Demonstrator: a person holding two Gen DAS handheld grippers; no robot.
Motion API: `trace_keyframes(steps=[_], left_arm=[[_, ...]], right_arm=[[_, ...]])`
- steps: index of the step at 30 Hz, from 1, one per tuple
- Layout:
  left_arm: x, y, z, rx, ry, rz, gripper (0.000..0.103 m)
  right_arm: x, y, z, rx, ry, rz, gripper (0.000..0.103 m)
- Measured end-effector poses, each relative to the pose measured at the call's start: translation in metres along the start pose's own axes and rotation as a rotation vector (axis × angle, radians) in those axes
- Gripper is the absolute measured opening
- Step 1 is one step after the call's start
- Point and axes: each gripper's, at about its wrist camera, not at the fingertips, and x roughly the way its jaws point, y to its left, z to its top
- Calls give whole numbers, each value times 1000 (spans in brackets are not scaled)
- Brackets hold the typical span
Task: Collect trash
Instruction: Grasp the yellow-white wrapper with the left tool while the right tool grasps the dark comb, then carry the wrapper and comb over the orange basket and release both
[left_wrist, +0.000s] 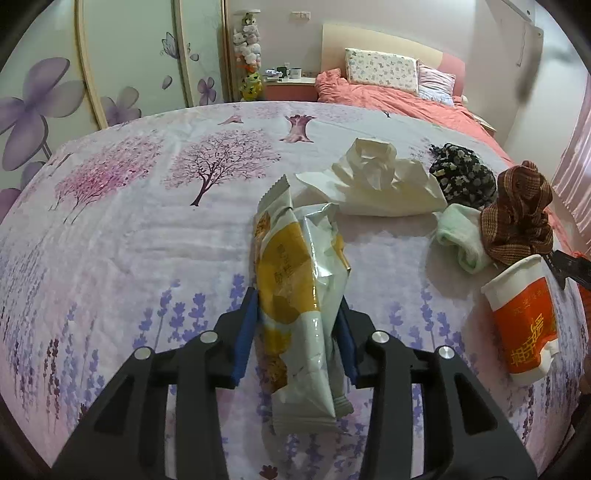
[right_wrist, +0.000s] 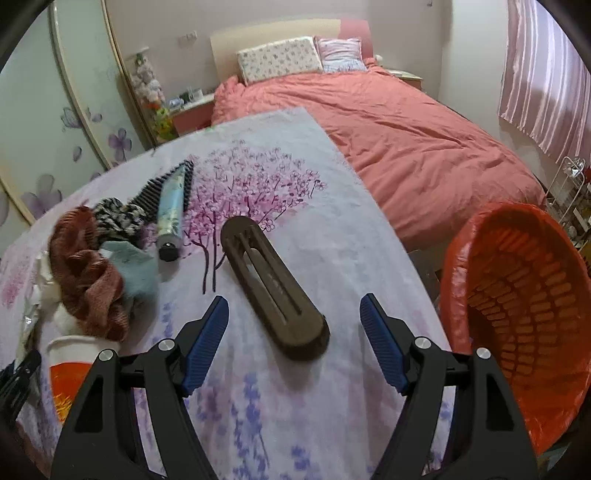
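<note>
Floral-sheeted worktop (left_wrist: 129, 229): left tongs (left_wrist: 295, 306) clamp a crinkled yellow-white snack wrapper (left_wrist: 295, 280); right tongs (right_wrist: 293, 314) gape, apparently above a brown slotted oval piece (right_wrist: 273, 284), beside the wrapper's neighbouring orange-lined bin (right_wrist: 517, 314).

Both wrist views look down, sharing paper cup (left_wrist: 522, 317).

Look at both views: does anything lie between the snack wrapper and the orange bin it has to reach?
The left hand-held gripper is shut on the snack wrapper. The orange bin shows only in the right view, past the table edge; beside it lies a brown clip. Neither view shows the whole path, so I cannot tell.
</note>
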Motion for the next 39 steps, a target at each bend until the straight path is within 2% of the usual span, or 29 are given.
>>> trace_keyframes(steps=[3, 5, 13, 18, 20, 24, 29, 39], left_arm=[[0, 0, 0, -2, 1, -7, 41], [0, 1, 0, -6, 0, -16, 41], [2, -1, 0, 0, 0, -21, 43], [6, -4, 6, 14, 2, -3, 43], [7, -4, 7, 14, 2, -2, 42], [7, 0, 10, 5, 6, -9, 36], [1, 8, 10, -17, 2, -50, 32], [-38, 1, 12, -3, -80, -107, 31]], right_arm=[[0, 7, -5, -50, -4, -37, 62], [-5, 8, -9, -67, -8, -22, 54], [-5, 17, -8, -86, -25, -36, 52], [-7, 14, -9, -75, -30, -29, 39], [-7, 12, -9, -74, -30, -21, 38], [-13, 8, -13, -53, -39, 10, 31], [-21, 1, -21, -24, -45, 33, 31], [-56, -2, -24, -17, -119, 78, 31]])
